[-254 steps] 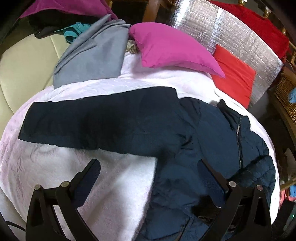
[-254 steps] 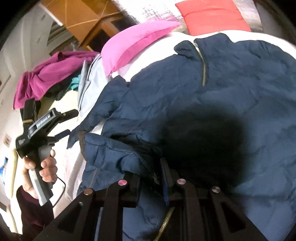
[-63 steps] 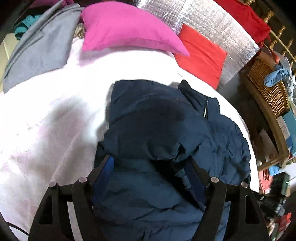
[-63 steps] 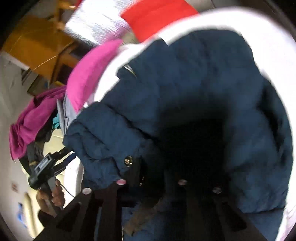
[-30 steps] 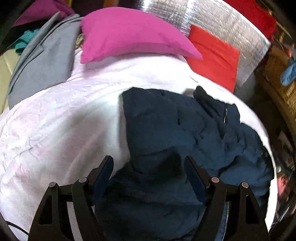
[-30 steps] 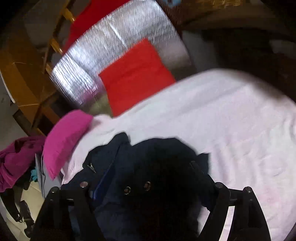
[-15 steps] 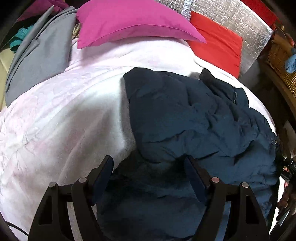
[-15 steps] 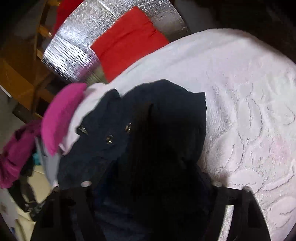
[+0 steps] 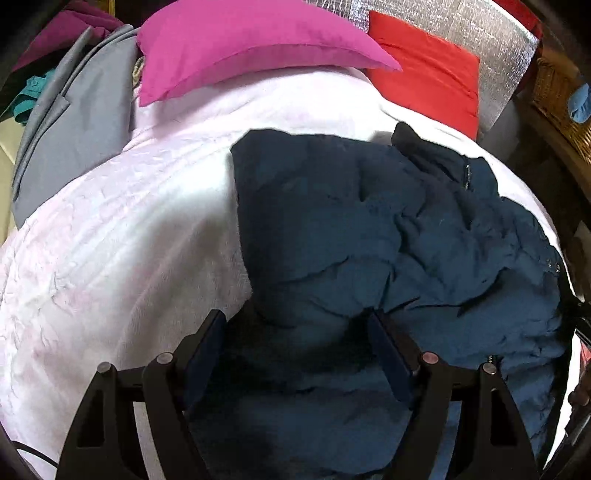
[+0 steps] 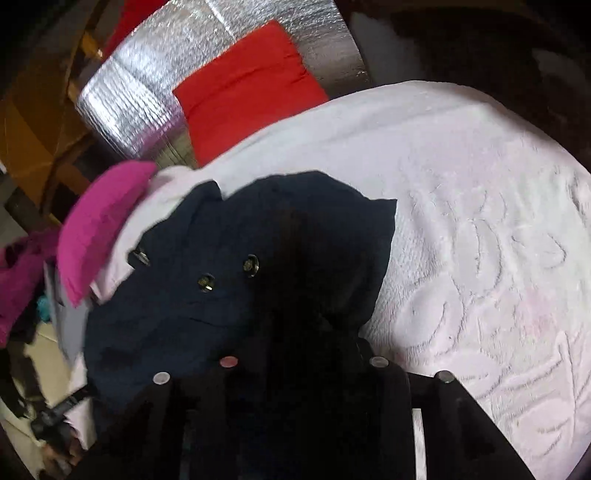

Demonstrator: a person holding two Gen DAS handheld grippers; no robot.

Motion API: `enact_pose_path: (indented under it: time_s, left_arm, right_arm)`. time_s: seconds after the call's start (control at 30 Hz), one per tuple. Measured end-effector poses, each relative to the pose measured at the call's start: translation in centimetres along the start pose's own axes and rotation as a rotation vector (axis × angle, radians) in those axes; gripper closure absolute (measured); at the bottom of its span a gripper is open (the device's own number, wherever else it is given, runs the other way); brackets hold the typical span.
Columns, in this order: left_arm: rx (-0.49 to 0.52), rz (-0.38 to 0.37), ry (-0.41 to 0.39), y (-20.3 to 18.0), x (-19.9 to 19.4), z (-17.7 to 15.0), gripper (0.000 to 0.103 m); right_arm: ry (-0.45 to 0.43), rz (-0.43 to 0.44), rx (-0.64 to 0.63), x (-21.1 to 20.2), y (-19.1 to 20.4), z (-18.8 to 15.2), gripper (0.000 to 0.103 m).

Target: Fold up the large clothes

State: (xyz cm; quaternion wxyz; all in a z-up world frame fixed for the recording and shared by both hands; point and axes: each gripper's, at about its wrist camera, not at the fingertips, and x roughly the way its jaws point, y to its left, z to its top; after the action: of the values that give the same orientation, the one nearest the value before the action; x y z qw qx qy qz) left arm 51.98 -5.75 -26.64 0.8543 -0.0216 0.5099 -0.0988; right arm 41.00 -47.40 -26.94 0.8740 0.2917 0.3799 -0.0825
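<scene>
I see the navy jacket (image 9: pixel 369 236) lying bunched on the pale pink blanket (image 9: pixel 122 236) that covers the bed, with its collar and zip toward the red cushion (image 9: pixel 428 74) and a folded-over panel making a straight edge on its left side. My left hand-held gripper (image 9: pixel 295 343) hangs over the near part of the jacket with its jaws set wide; the puffy fabric bulges up between them, but the pads are not pressing on it.

My right hand-held gripper (image 10: pixel 295 354) sits low against the jacket's far side, where three metal snaps (image 10: pixel 207 282) show on a dark flap. Its jaws have just been closing and now stand narrow, with dark cloth bunched between them. The tips are lost in shadow and fabric, so I cannot tell whether they actually pinch it.

A magenta pillow (image 9: pixel 240 40) rests at the head of the bed beside the red cushion, with a silver quilted panel (image 9: pixel 476 26) behind them. A grey garment (image 9: pixel 74 122) lies off the blanket's left edge.
</scene>
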Motion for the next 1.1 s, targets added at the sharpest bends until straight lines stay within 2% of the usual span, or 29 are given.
enact_pose_path:
  time_s: [0.07, 0.1, 0.13, 0.3, 0.37, 0.43, 0.47, 0.63, 0.77, 0.83, 0.87, 0.93, 1.0, 1.1]
  left_arm:
    - [-0.007, -0.012, -0.019, 0.3, -1.0, -0.1, 0.024]
    - [-0.005, -0.015, -0.03, 0.4, -1.5, -0.2, 0.024]
    - [-0.002, -0.017, -0.041, 0.6, -2.0, -0.3, 0.024]
    - [0.045, 0.0, -0.111, 0.4, -4.3, -0.7, 0.024]
    - [0.039, -0.006, -0.118, 0.7, -4.5, -0.8, 0.024]
    - [0.015, -0.009, -0.132, 1.2, -4.7, -0.8, 0.024]
    - [0.005, -0.014, -0.138, 1.4, -4.8, -0.8, 0.024]
    - [-0.016, -0.023, -0.152, 1.5, -4.5, -0.6, 0.024]
    - [0.013, 0.015, -0.083, 0.6, -1.9, -0.6, 0.024]
    - [0.038, 0.046, -0.016, 0.1, 0.1, -0.8, 0.024]
    - [0.043, 0.056, 0.003, 0.0, 0.9, -0.9, 0.023]
    - [0.047, 0.068, 0.005, -0.2, 1.1, -0.8, 0.022]
    - [0.045, 0.075, -0.016, -0.4, -0.1, -0.4, 0.022]
    - [0.063, 0.039, -0.111, -1.8, -2.8, 0.2, 0.022]
  right_arm:
    - [-0.024, 0.032, 0.022, -1.6, 0.0, 0.0, 0.051]
    - [-0.036, 0.043, 0.032, -2.4, -0.2, -0.2, 0.035]
    - [-0.058, 0.059, 0.044, -3.4, -0.3, -0.5, 0.032]
    - [-0.102, 0.112, 0.051, -7.0, -0.2, -2.2, 0.032]
    - [-0.108, 0.123, 0.047, -8.3, -0.5, -2.9, 0.037]
    - [-0.118, 0.145, 0.031, -9.0, -0.2, -3.4, 0.065]
    - [-0.113, 0.165, 0.017, -9.2, 0.1, -3.5, 0.067]
    - [-0.072, 0.215, -0.019, -7.7, 2.1, -3.6, 0.067]
    - [-0.04, 0.219, -0.017, -5.1, 3.2, -3.2, 0.067]
    - [-0.011, 0.18, -0.021, -3.3, 3.3, -3.3, 0.067]
    - [0.033, 0.151, -0.001, -1.7, 2.8, -3.5, 0.069]
    - [0.118, 0.154, 0.066, 0.5, 1.6, -4.1, 0.076]
    - [0.108, 0.143, 0.062, 0.0, 2.0, -4.0, 0.073]
    - [0.047, 0.187, 0.01, -2.0, 3.7, -3.2, 0.073]
